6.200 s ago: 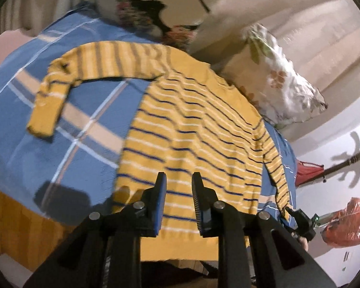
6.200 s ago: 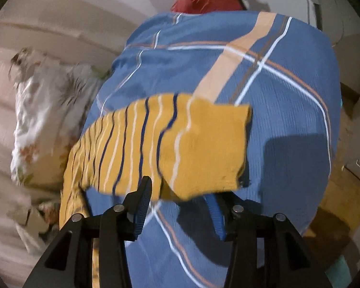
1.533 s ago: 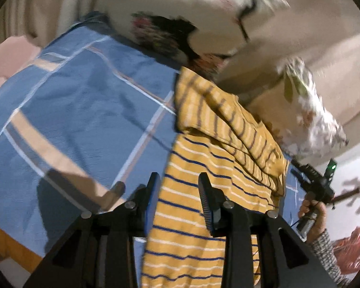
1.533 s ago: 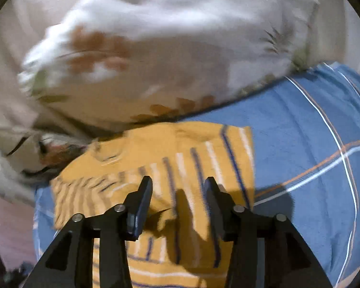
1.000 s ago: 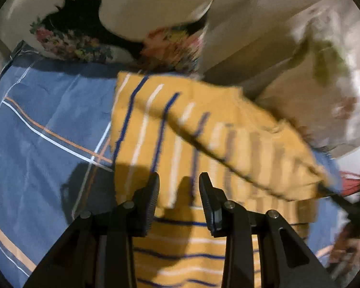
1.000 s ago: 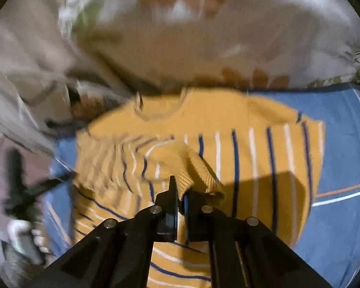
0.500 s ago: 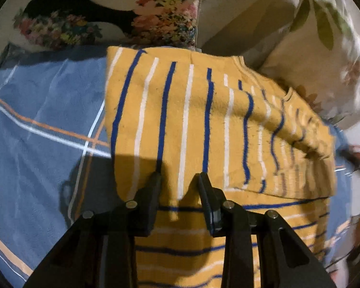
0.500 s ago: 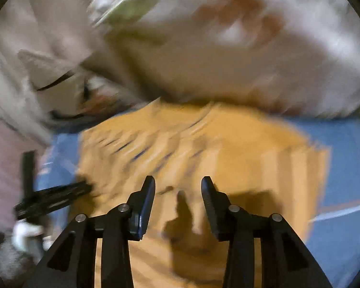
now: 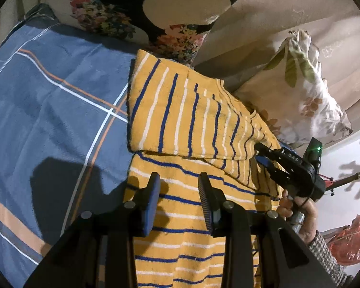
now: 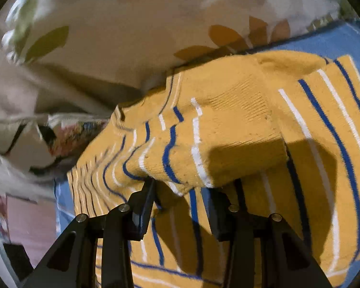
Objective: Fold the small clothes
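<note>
The yellow striped sweater [image 9: 180, 120] is lying on the blue plaid bedspread [image 9: 55, 110], up near the floral pillow [image 9: 122, 16] and the leaf-print pillow [image 9: 307, 100], with its top part and sleeves folded over the body. The left gripper [image 9: 178, 189] hovers over the lower half of the sweater with its jaws apart and nothing between them, so it's released. The right gripper [image 10: 189, 196] is the tricky one: in its own view a folded sleeve cuff [image 10: 204, 148] drapes right over the fingertips, so you can't actually see the pads. Its jaws have just been closing and there's knit fabric between them, but whether they're really pinching it or just sitting around it I can't tell. From the left camera you can see that gripper at the sweater's right edge, with the person's hand [image 9: 297, 213] on the handle, though the tips vanish behind the fold there too. The far side of the right view is blurry, and the sweater's bottom hem is cut off in both views.
</note>
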Demonstrator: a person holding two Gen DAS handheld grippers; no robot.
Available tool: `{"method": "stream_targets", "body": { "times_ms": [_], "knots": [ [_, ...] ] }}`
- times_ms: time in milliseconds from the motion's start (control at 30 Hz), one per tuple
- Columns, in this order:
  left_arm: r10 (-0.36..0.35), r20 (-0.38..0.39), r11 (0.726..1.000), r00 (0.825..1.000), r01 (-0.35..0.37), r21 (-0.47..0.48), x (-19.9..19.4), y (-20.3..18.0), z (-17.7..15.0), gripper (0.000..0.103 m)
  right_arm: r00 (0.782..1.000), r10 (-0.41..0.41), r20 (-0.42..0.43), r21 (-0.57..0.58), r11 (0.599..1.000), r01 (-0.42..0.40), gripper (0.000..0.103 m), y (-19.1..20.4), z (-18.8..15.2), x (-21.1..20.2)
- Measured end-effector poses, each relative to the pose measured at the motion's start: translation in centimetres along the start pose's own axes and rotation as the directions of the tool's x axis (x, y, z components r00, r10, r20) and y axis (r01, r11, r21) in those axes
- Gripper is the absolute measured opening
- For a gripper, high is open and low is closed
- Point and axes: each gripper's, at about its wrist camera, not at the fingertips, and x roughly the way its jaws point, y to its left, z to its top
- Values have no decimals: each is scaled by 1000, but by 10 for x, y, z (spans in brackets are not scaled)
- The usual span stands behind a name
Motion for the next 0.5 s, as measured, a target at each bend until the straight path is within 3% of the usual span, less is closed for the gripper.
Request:
{"method": "stream_targets", "body": {
  "times_ms": [33, 200, 300, 367, 400, 500],
  "knots": [
    [-2, -3, 1000, 1000, 2, -8, -3, 3, -1, 32, 1000, 9, -6, 16, 1000, -9, 9, 0, 2, 0],
    [-13, -27, 999, 1000, 12, -37, -2, 9, 0, 32, 996, 92, 8, 114, 989, -93, 9, -2, -9, -40],
    [-25, -36, 999, 999, 23, -41, -3, 12, -2, 32, 993, 116, 13, 108, 987, -117, 12, 2, -27, -63],
    [-31, -48, 999, 998, 29, -46, -3, 14, -3, 32, 998, 60, 3, 41, 997, -60, 13, 3, -36, -69],
    [-30, -52, 999, 998, 27, -47, -1, 14, -3, 32, 1000, -14, 15, 9, 1000, 14, 15, -3, -40, -74],
    [-27, -56, 999, 998, 26, -27, -3, 13, -4, 32, 995, -88, 44, 14, 996, 88, 18, -20, -42, -88]
  ]
}}
